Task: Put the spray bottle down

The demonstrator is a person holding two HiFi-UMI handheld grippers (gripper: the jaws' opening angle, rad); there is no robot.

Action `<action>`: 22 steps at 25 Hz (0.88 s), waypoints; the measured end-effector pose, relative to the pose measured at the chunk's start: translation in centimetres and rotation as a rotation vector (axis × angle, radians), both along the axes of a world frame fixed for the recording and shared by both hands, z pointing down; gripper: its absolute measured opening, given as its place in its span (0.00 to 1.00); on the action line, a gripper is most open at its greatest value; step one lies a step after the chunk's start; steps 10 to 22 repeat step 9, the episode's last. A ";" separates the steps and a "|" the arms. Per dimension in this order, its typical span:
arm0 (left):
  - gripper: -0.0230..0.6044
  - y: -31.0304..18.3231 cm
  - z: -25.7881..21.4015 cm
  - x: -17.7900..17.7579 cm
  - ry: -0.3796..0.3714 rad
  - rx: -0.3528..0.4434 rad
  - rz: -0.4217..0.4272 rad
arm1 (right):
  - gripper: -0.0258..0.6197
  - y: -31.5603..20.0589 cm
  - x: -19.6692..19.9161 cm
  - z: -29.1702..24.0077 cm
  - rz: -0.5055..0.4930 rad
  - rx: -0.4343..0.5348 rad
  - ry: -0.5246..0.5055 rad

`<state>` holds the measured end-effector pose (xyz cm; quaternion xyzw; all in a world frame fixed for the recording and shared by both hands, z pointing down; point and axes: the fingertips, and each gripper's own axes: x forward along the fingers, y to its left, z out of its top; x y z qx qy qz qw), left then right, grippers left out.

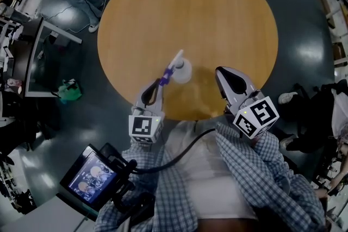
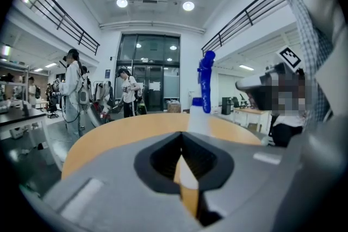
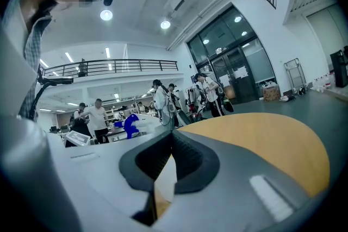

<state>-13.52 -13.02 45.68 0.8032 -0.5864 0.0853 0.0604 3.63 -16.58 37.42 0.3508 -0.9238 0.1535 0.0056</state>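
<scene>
The spray bottle (image 1: 181, 70) is seen standing upright on the round wooden bench (image 1: 217, 19), released by both grippers. The jaws of the left gripper (image 1: 159, 86) are brought fully together with nothing held between them. The bottle is found just ahead of their tips and slightly to the right, its blue trigger head rising above them. The jaws of the right gripper (image 1: 221, 73) are likewise pressed together and empty. From these jaws the bottle is placed off to the left, near but apart, with bare bench ahead.
</scene>
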 end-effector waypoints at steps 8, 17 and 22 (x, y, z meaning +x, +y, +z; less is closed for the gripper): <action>0.04 -0.3 -0.5 0.4 0.000 -0.009 -0.001 | 0.05 0.0 -0.2 0.0 -0.008 -0.002 0.008; 0.04 -0.3 -0.5 0.4 -0.002 -0.005 0.002 | 0.05 0.0 -0.2 0.0 -0.009 -0.002 0.008; 0.04 -0.3 -0.5 0.4 -0.002 -0.005 0.002 | 0.05 0.0 -0.2 0.0 -0.009 -0.002 0.008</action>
